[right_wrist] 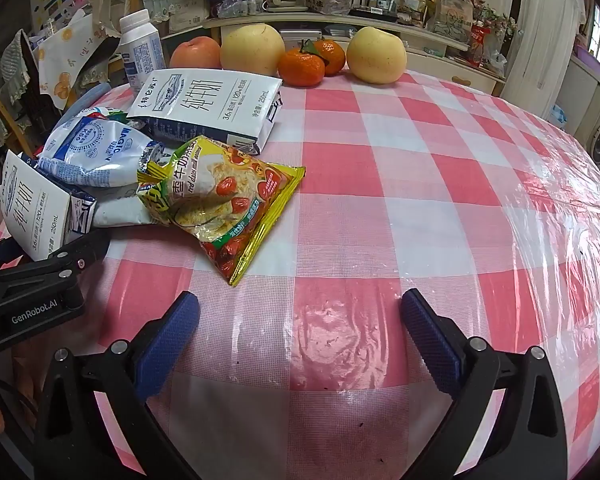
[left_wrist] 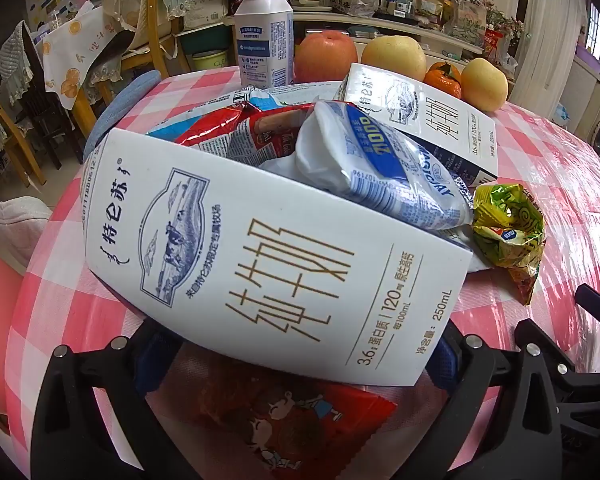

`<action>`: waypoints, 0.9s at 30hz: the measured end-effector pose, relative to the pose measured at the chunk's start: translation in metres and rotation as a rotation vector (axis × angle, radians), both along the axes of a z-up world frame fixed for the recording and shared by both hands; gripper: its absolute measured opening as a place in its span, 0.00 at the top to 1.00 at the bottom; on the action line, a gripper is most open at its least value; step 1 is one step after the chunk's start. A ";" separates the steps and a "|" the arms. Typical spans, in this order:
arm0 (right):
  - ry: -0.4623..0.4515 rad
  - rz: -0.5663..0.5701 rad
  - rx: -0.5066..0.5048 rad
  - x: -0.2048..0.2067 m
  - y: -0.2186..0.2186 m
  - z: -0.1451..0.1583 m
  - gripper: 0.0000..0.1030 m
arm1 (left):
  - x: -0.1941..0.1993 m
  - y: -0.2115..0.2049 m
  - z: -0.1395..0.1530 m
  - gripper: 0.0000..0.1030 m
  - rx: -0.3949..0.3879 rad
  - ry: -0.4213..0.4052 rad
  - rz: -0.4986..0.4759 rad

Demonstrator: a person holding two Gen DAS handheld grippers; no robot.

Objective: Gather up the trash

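Note:
A heap of trash lies on the pink checked tablecloth. A white milk carton lies tilted at its front, close over my left gripper. The jaws stand wide and the carton hides the fingertips; the blue pads do not visibly press on it. Behind it lie a blue-white pouch, a red wrapper and a second milk carton. A yellow-green oat packet lies at the heap's right edge. A red snack packet lies under the left gripper. My right gripper is open over bare cloth.
A white capped bottle, an apple, two pears and two tangerines stand along the table's far edge. Wooden chairs stand off to the left. Cluttered shelves run behind the table.

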State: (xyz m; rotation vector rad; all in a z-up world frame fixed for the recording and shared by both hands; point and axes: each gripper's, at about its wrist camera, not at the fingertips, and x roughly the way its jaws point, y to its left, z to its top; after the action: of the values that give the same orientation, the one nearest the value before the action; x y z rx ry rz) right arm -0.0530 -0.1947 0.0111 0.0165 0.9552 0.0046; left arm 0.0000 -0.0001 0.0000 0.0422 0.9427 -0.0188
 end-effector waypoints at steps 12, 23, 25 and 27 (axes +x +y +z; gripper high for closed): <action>0.025 -0.007 -0.002 0.002 0.000 0.001 0.04 | -0.001 0.000 0.000 0.03 0.008 0.012 0.009; -0.135 -0.011 -0.076 -0.019 0.009 0.046 0.04 | -0.031 0.001 0.062 0.03 0.104 -0.209 0.026; -0.172 -0.007 -0.081 -0.024 0.011 0.058 0.04 | -0.037 0.001 0.074 0.03 0.110 -0.238 0.017; -0.208 -0.007 -0.082 -0.029 0.011 0.067 0.04 | -0.043 0.002 0.085 0.03 0.109 -0.263 0.008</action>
State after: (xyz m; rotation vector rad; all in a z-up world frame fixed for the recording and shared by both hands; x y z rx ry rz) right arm -0.0823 -0.1832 0.0785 -0.0553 0.7463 -0.0387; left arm -0.0434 0.0015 0.0847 0.1385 0.6801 0.0444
